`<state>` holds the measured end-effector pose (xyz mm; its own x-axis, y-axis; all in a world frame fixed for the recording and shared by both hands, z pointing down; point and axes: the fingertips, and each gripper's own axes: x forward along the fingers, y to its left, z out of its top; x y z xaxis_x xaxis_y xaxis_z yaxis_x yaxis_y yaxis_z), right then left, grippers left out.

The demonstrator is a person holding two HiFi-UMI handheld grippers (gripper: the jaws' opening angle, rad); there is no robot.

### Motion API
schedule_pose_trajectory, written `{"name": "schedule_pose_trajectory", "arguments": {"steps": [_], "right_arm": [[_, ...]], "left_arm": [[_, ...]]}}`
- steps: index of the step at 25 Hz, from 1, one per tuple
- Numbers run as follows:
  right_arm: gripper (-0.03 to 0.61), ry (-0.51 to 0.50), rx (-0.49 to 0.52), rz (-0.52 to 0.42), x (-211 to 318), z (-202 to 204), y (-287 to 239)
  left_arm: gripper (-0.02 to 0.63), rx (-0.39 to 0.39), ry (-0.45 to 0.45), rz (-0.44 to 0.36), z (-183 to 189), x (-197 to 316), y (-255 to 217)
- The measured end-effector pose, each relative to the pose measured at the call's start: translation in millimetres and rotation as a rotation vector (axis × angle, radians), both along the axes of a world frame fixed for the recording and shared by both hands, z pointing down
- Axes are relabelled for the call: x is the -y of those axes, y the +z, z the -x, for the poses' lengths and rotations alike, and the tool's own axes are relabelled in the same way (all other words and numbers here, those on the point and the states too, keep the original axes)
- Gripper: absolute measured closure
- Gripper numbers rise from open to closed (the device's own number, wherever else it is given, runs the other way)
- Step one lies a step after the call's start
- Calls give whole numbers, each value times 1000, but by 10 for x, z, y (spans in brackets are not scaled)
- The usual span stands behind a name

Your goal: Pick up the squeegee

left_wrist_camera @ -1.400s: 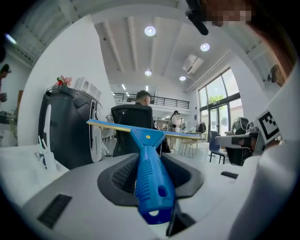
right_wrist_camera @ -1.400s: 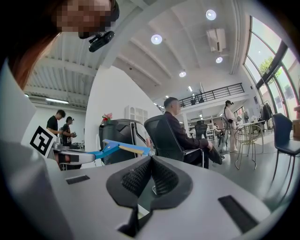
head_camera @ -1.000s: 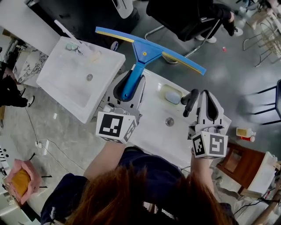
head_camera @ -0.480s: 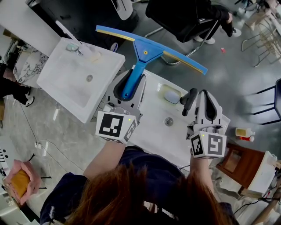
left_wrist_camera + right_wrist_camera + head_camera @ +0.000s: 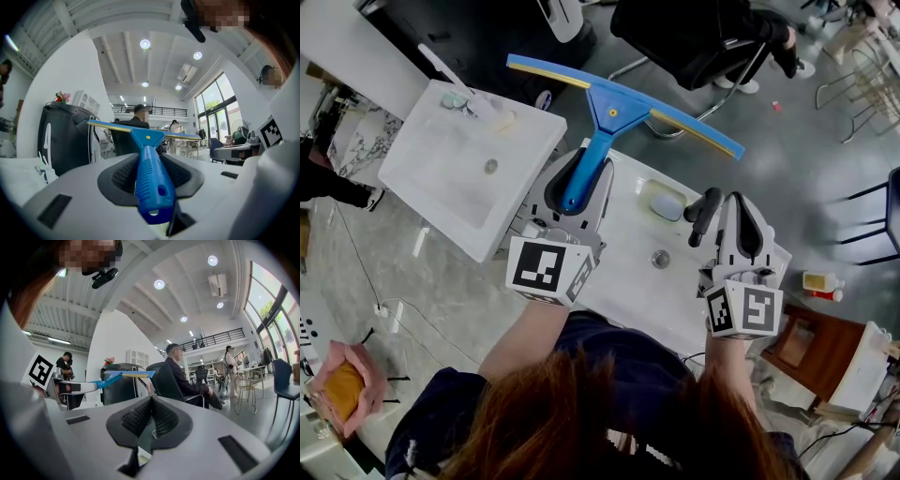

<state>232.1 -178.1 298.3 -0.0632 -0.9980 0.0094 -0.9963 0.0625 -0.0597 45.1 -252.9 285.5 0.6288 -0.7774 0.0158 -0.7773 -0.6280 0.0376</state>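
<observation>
While its ribbed blue plastic handle sits clamped between the padded black jaws of the left gripper [image 5: 581, 161], the T-shaped squeegee [image 5: 610, 111] extends its yellow-edged blade beyond them; right gripper [image 5: 735, 201] jaws together, empty.

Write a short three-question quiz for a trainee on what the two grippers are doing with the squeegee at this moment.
1. Multiple choice: what do the left gripper's jaws clamp on the squeegee?
A. the long blade
B. the handle
C. nothing, they stand clear of it

2. True or false: the right gripper's jaws are together with nothing between them.

3. Fill in: the squeegee's handle is ____ in colour.

Key:
1. B, the handle
2. True
3. blue
</observation>
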Motion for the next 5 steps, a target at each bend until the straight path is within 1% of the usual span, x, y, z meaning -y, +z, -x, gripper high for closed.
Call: {"name": "schedule_pose_trajectory", "arguments": {"steps": [5], "right_arm": [[564, 3, -3, 1, 10, -13, 25]], "left_arm": [[457, 4, 4, 5, -23, 15, 41]]}}
